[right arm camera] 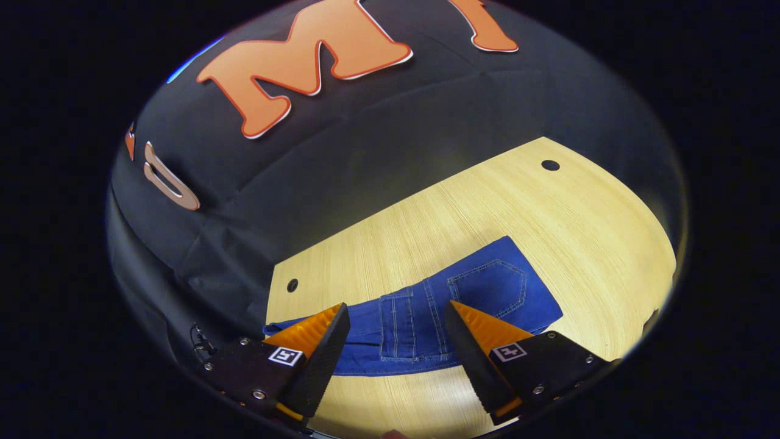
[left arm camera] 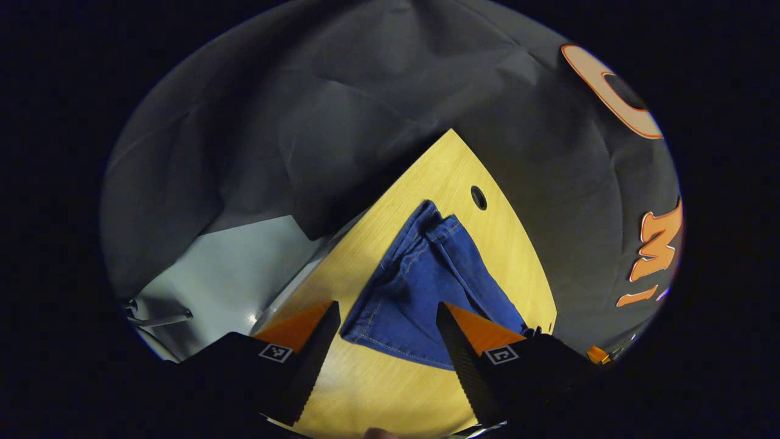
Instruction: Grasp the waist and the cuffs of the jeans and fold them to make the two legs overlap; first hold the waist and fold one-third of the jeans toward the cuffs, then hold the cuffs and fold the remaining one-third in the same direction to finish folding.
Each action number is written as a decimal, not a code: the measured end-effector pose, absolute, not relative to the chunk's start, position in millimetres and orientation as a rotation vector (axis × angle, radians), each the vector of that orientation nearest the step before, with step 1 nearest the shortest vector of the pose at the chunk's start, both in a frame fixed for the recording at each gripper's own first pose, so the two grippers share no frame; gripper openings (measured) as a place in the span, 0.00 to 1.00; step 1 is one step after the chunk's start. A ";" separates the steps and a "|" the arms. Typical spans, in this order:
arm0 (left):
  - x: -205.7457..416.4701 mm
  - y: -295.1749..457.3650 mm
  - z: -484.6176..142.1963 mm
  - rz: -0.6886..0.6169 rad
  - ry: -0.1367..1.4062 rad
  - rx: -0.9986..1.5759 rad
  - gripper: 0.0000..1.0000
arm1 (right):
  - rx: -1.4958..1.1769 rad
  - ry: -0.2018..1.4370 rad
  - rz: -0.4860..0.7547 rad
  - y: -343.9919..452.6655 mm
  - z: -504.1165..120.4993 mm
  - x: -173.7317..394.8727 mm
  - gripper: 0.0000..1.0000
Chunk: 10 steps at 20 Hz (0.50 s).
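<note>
Blue denim jeans (left arm camera: 420, 286) flat on pale wooden tabletop (left arm camera: 390, 390), long axis running away from left gripper (left arm camera: 385, 323). Pocket end just ahead of right gripper (right arm camera: 396, 326). Both spread, holding nothing.

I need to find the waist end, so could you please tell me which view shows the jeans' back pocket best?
The right gripper view: the back pocket faces the camera, stitching plain, beyond the open right gripper. The left gripper view shows the jeans rumpled, no pocket discernible.
</note>
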State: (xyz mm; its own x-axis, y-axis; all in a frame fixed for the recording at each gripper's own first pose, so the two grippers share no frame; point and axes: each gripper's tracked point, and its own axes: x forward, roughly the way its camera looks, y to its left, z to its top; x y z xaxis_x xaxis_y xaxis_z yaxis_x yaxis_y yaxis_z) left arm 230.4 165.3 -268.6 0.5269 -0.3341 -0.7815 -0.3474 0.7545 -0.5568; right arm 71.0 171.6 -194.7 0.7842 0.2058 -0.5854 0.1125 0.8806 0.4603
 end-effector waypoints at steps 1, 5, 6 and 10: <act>235.6 162.7 -267.6 -0.012 1.037 -0.760 0.98 | 0.513 0.663 0.056 169.5 -188.7 67.3 0.97; 248.4 150.0 -267.8 -0.073 1.033 -0.745 0.96 | 0.525 0.638 0.040 159.9 -179.4 58.7 0.97; 251.0 142.6 -266.7 -0.100 1.033 -0.749 0.96 | 0.528 0.639 0.044 160.9 -179.0 59.7 0.97; 271.2 113.7 -270.0 -0.145 1.021 -0.813 0.94 | 0.530 0.634 0.044 156.4 -175.8 56.8 0.98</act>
State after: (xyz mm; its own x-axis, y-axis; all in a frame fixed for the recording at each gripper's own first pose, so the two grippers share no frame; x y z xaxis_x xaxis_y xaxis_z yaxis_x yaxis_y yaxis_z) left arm 271.2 113.7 -270.0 0.5406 -0.4659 -0.7005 -0.2518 0.7049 -0.6631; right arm 56.8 156.4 -175.8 0.8094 0.1978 -0.5529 0.1195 0.8664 0.4848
